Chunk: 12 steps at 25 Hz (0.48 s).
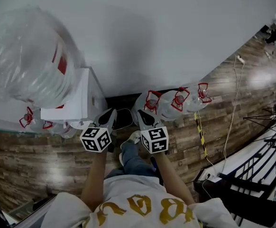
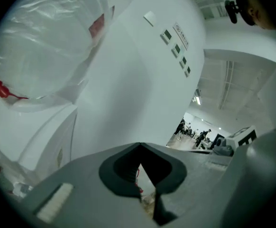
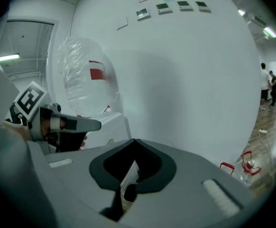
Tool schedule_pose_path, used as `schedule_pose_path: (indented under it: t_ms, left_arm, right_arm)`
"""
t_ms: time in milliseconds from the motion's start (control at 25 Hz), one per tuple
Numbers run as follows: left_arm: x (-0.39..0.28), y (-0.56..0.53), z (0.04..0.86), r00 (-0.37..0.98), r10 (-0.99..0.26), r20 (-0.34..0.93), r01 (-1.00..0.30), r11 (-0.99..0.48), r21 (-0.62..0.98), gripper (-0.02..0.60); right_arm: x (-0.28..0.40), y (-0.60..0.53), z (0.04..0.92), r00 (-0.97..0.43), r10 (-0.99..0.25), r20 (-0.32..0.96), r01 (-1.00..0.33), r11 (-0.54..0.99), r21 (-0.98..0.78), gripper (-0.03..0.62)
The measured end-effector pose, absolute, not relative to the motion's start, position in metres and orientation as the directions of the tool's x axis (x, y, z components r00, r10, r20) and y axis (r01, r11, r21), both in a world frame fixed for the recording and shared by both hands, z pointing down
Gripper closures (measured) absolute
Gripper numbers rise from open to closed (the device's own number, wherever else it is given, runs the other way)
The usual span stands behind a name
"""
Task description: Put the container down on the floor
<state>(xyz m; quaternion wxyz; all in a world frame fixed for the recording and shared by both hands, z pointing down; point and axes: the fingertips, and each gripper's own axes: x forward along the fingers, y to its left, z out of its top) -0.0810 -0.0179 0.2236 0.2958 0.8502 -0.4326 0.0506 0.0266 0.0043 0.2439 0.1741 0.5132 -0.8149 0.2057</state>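
Showing left gripper: right gripper view only; container atop dispenser.

The floor read as wood plank, grainy with glossy glare patches, and the wall came up smooth, matt white. The bottle was clear plastic under crinkled, shiny film, sitting on a dispenser of smooth white plastic. The left gripper and right gripper showed matt grey plastic shells with black, rubbery-looking pads, and the shirt was soft cloth.
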Motion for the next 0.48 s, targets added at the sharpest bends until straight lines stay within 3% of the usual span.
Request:
schedule_pose_path:
  t_ms: [480]
  left_arm:
    - [-0.099,-0.010,0.164,0.588,-0.776,0.230,-0.779,-0.465,0.421,0.580]
  right_arm:
    - [0.022,0.023,0.215,-0.383,-0.797,0.467,-0.921,0.370,-0.123,0.565]
